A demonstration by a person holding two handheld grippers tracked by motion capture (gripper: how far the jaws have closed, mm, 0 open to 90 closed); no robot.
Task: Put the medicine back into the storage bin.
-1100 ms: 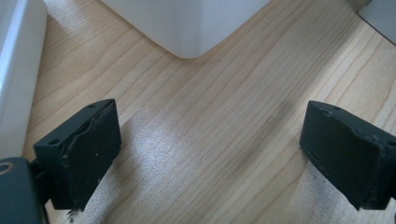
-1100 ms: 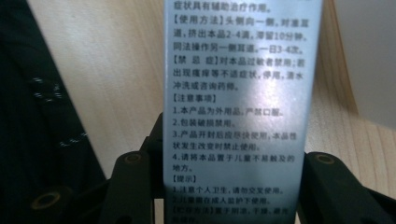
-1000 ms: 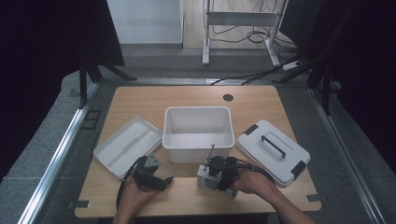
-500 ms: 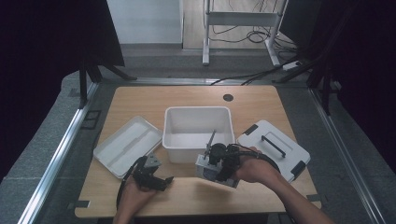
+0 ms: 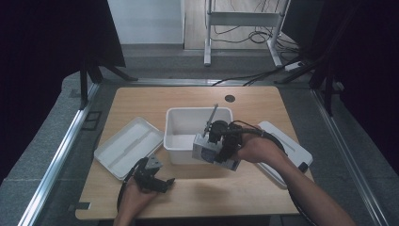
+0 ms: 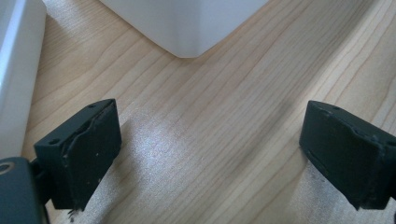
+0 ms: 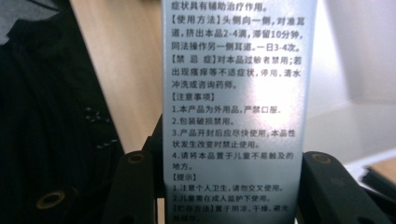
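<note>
Right gripper clamped on flat printed tube, raised over white bin near its 4 o'clock corner. Left gripper wide open, holding nothing, low over desk. Risk: slim glossy tube slips, drops outside bin.

A bin sits mid-table, a tray to its left and a lid to its right; a tube is over the bin's near right corner.

Black blocky jaws with small screw holes; right gripper grey-bodied, black cable; forearms apparently unsleeved.
</note>
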